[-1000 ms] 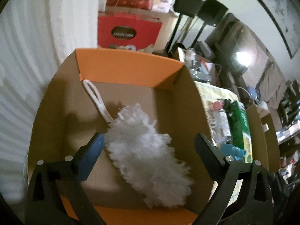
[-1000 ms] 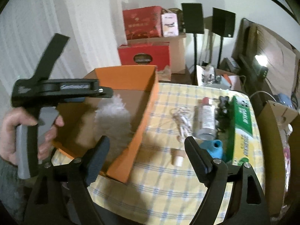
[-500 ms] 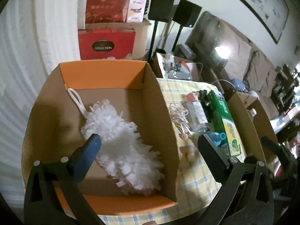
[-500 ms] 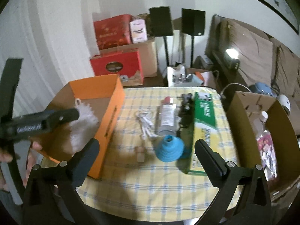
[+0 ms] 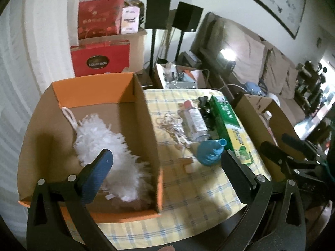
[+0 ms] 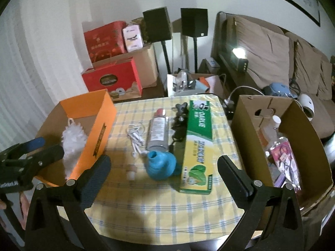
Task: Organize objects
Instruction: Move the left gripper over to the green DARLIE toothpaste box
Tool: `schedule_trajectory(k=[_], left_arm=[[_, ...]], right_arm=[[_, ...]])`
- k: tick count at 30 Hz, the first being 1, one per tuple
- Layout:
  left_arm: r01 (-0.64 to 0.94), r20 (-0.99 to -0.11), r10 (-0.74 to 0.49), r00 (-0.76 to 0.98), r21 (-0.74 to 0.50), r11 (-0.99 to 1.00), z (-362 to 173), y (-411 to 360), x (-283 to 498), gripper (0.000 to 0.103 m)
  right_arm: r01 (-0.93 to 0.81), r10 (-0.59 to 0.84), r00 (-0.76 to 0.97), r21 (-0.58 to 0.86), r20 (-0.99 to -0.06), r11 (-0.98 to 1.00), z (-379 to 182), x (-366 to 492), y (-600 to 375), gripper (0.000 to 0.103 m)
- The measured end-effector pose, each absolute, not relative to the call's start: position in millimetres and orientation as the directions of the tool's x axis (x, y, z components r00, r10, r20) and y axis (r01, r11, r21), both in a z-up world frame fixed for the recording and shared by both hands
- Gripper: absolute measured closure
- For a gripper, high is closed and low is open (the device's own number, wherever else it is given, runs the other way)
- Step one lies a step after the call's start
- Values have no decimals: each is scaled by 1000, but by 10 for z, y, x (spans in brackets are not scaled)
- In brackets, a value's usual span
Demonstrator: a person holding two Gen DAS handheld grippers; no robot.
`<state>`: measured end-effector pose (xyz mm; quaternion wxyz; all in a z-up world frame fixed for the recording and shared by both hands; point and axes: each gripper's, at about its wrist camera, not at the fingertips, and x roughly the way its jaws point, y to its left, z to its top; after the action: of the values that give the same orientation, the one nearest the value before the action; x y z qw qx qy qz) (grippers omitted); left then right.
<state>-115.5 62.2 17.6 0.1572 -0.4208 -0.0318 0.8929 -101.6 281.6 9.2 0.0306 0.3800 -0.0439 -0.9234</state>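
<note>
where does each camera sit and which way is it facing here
Left wrist view: rides the left tongs, looks down into the orange cardboard box holding the white fluffy duster; its open fingers show, the right tongs at the right edge.
Right wrist view: rides the right tongs, faces the yellow checked tablecloth; its open fingers and the left tongs show.
Both share the box, the duster and the blue silicone funnel.

two black speakers [image 6: 178, 24], brown sofa [image 6: 272, 56]

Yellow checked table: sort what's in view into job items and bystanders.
Job:
fluffy white duster
orange cardboard box
green toothpaste carton
clear plastic bottle
blue silicone funnel
white cable

Bystanders:
red gift boxes
black speakers
brown sofa
</note>
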Motion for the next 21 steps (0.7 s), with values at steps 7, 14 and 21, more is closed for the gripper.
schedule_trajectory(k=[7,14,21], left_arm=[[-279,-744,349,-570,-224,-934,142,895,-1169,0],[-275,-759,385,-525,-277,-921,55,1157,-1318,0],[-300,-790,409,-456,-297,-907,-42,1532,-1598,0]], right_arm=[[-36,-34,-700,82,-713,-996,-13,-1003,3093,0],[-76,-26,-669,104,-743,-992,-302,-1019,3308,0],[-88,-29,-645,112,-764,-990,-562,-1082,3338,0]])
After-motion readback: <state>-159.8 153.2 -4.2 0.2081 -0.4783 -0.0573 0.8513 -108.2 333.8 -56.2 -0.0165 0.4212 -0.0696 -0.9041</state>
